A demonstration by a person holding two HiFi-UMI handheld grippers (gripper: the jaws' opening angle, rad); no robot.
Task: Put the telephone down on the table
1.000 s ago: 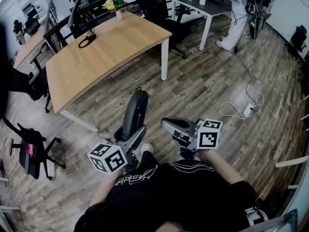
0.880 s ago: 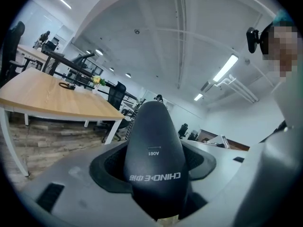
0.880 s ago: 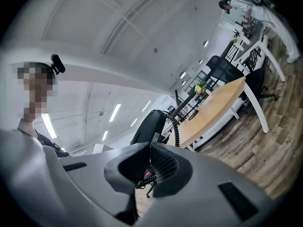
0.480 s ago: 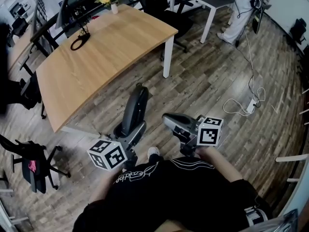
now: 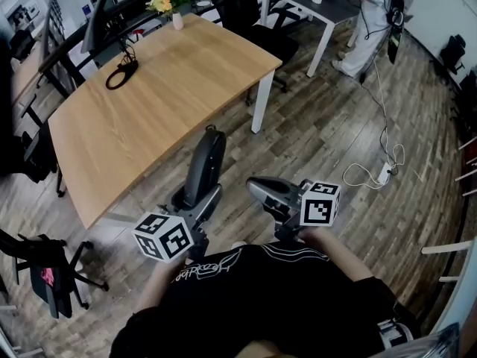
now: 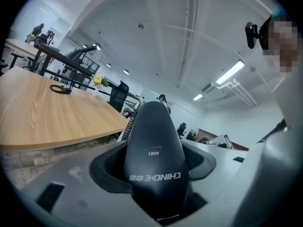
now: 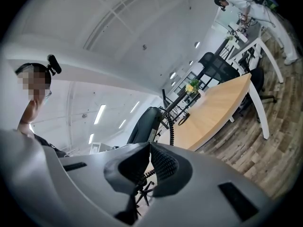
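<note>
We look down on a wood-plank floor with a long wooden worktop ahead of us. Dark office chairs stand around the worktop, one at our lower left. A person in white stands at a far desk.

The telephone, a dark handset, rises upright over the floor just short of the worktop's near edge, not on it. The left gripper has its fingers clamped on the handset's lower end. The left gripper view shows the handset filling the space between them. The right gripper is beside it, its fingers together at the tips with nothing gripped. The coiled cord hangs beyond them.

A black cable loop and a small flower vase sit on the worktop's far part.
</note>
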